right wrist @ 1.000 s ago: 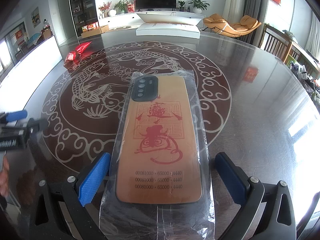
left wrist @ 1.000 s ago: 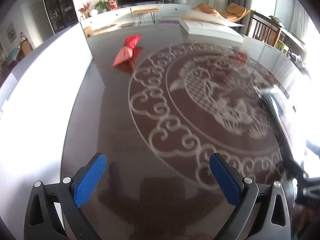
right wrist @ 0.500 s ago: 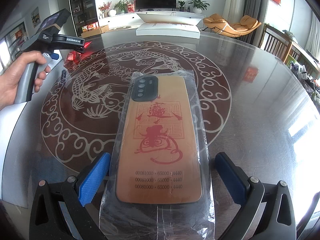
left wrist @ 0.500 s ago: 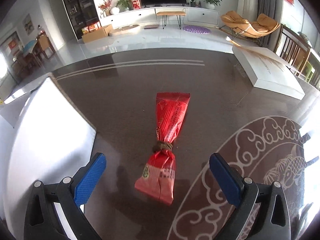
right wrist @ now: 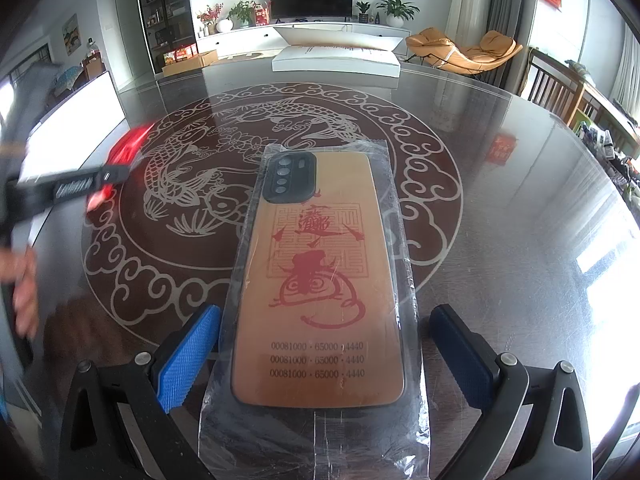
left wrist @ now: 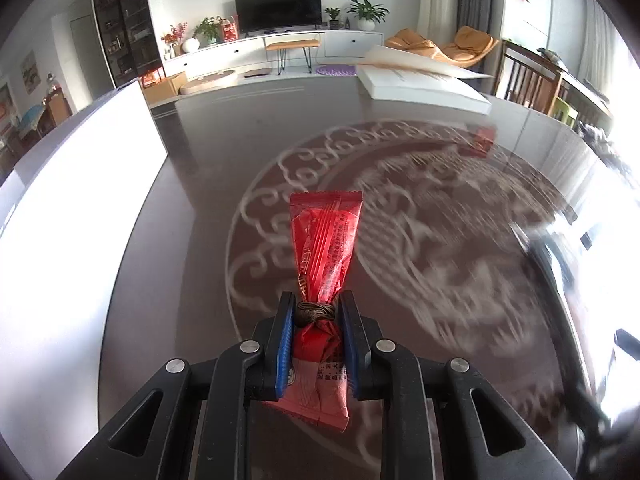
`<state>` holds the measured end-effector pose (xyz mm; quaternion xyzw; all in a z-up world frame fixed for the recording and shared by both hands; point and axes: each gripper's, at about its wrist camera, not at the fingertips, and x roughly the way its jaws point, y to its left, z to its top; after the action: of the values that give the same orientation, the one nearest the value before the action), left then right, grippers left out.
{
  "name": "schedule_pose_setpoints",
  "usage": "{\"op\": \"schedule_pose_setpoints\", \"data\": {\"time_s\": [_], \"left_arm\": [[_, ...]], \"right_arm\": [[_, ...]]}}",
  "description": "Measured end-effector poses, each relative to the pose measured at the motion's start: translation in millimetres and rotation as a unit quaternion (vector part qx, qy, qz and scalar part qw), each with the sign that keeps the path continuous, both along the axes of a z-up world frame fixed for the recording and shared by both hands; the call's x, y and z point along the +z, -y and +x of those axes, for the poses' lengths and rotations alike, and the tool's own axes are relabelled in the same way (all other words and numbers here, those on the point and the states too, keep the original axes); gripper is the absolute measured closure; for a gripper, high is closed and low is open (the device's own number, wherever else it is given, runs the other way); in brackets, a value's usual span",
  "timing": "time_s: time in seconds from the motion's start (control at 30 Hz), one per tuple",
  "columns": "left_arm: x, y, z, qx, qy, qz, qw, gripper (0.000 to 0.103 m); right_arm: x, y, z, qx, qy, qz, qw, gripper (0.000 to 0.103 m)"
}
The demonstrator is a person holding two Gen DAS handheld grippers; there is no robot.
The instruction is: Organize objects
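Note:
My left gripper (left wrist: 317, 312) is shut on a red snack packet (left wrist: 325, 248) at its tied brown waist and holds it above the dark round table (left wrist: 200, 184). In the right wrist view the packet (right wrist: 124, 148) and the left gripper (right wrist: 100, 178) show blurred at the left. My right gripper (right wrist: 324, 344) is open, its blue pads on either side of an orange phone case (right wrist: 320, 280) in a clear plastic sleeve lying flat on the table.
A white flat box (right wrist: 336, 60) lies at the table's far edge and also shows in the left wrist view (left wrist: 424, 84). A white sheet (left wrist: 80, 208) lies at the table's left. A small red reflection (right wrist: 500, 150) shows at the right. Chairs stand beyond the right edge.
My left gripper closed on the red packet, lifted it and swung right over the table pattern. The right gripper and the phone case have not moved.

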<state>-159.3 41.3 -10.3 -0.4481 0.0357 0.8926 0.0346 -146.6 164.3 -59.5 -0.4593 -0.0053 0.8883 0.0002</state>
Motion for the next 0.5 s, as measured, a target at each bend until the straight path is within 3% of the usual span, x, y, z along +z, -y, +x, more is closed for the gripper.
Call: {"op": "schedule_pose_setpoints", "data": {"time_s": [0.1, 0.13, 0.17, 0.23, 0.3, 0.5], "left_arm": [[0, -13, 60, 0.007, 0.000, 0.009, 0.9999, 0.077], [-1, -18, 72, 0.008, -0.004, 0.006, 0.9999, 0.065], [-2, -19, 80, 0.011, -0.010, 0.002, 0.9999, 0.040], [-7, -18, 79, 0.025, 0.000, -0.005, 0.9997, 0.002], [-12, -16, 74, 0.018, 0.016, 0.015, 0.9996, 0.000], [-10, -14, 75, 0.016, 0.014, 0.014, 0.9997, 0.000]], "right_arm": [[0, 0, 0, 0.000, 0.000, 0.000, 1.000, 0.000], [0, 0, 0, 0.000, 0.000, 0.000, 1.000, 0.000], [0, 0, 0, 0.000, 0.000, 0.000, 1.000, 0.000], [0, 0, 0, 0.000, 0.000, 0.000, 1.000, 0.000], [0, 0, 0, 0.000, 0.000, 0.000, 1.000, 0.000], [0, 0, 0, 0.000, 0.000, 0.000, 1.000, 0.000]]}}
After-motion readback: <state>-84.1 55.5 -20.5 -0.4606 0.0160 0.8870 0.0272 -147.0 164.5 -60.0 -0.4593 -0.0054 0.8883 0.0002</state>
